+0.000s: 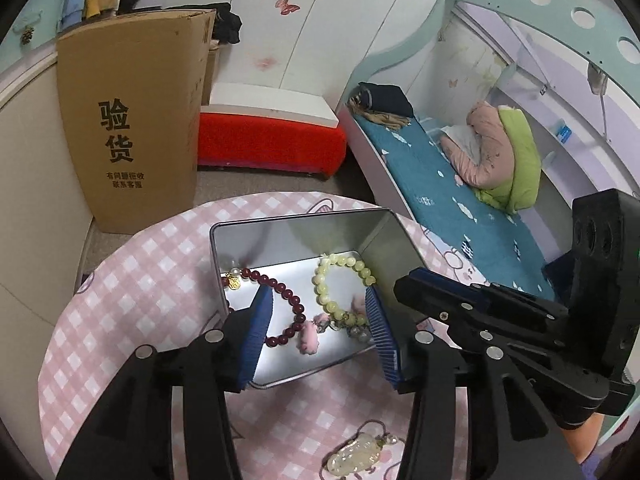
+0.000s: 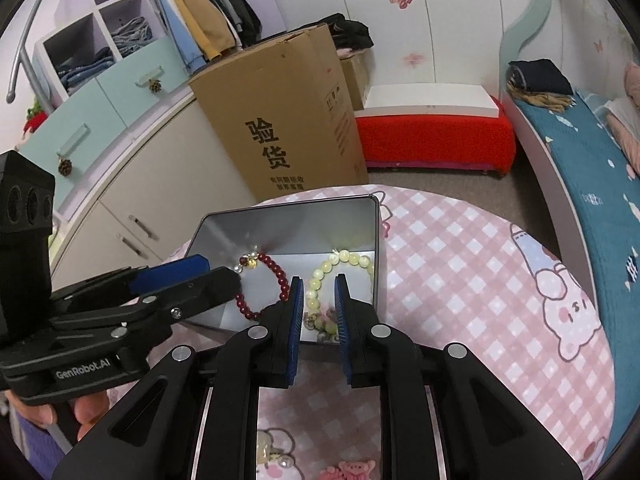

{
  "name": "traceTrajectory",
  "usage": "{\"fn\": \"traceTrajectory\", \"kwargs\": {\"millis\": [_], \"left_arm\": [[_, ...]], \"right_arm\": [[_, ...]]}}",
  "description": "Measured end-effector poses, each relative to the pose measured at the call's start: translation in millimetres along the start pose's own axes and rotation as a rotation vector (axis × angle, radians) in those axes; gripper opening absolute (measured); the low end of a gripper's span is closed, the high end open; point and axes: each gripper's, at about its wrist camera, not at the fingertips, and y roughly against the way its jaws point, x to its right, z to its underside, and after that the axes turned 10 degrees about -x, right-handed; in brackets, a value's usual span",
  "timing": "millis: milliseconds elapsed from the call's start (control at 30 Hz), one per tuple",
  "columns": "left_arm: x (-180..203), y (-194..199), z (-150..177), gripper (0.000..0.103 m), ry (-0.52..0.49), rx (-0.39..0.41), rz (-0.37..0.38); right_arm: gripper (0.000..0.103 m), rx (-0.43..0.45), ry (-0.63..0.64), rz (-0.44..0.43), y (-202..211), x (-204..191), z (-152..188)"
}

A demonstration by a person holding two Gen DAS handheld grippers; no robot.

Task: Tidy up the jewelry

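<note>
Blue pads first: the left gripper stood with jaws apart over the tin, nothing between them, the red bracelet lying loose below. The right gripper held its jaws close together with a narrow gap; whether they pinched the pale bracelet by its charm end, I could not tell. Both bracelets lay inside the tin, red to the left, pale to the right, apart from each other. Out on the pink checked cloth, a jade-like pendant on a cord waited near the left gripper's base. It looked light but brittle, the stone probably slick, so the cord seemed the safer hold. The beads should be light, floppy and prone to roll, so pinch across the strand.
</note>
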Motion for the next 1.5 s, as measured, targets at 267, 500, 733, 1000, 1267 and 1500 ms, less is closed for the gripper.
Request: {"fn": "traceTrajectory", "kwargs": {"millis": [267,500,733,1000,1267,1500], "left_arm": [[14,29,11,0.058,-0.017,0.065,-0.012],[33,54,52,0.069,-0.091,0.149,-0.143],[31,40,99,0.069,-0.102,0.098,-0.202],[38,-1,135,0.052,-0.113,-0.015,-0.209],[41,-11,142,0.009,-0.147,-0.031,-0.258],[32,-2,143,0.007,-0.132,-0.017,-0.243]], "right_arm": [[0.018,0.062,-0.001,0.01,39,-1,14],[0.047,0.113,0.01,0.117,74,5,51],[0.052,0.088,-0.023,0.181,72,22,102],[0.053,0.024,-0.031,0.195,50,24,141],[0.053,0.009,-0.03,0.198,43,21,156],[0.053,-0.005,0.019,0.217,32,9,155]]}}
